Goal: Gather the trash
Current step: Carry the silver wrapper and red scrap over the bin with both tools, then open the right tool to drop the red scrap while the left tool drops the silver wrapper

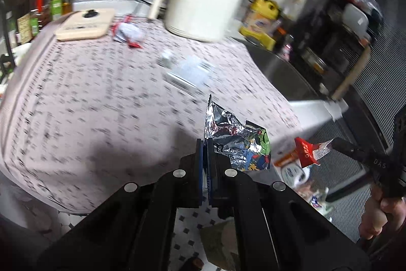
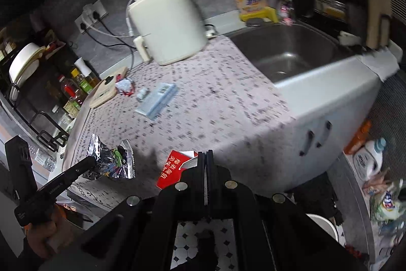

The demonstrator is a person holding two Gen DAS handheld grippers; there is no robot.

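Crumpled foil wrapper (image 1: 236, 141) held aloft, red packet (image 2: 172, 169) likewise

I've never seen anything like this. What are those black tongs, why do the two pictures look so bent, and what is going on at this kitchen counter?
No robot here: a person holds a two-finger gripper in each hand, each with a wide-angle camera looking along its fingers, hence the bending. One picture is from the left tool, the other from the right. The left gripper is shut on a silver foil wrapper; the right gripper is shut on a red and white wrapper. Still on the patterned counter lie a crumpled wrapper, a small bottle and a pale blue box, near a cream appliance, a cutting board and the sink.
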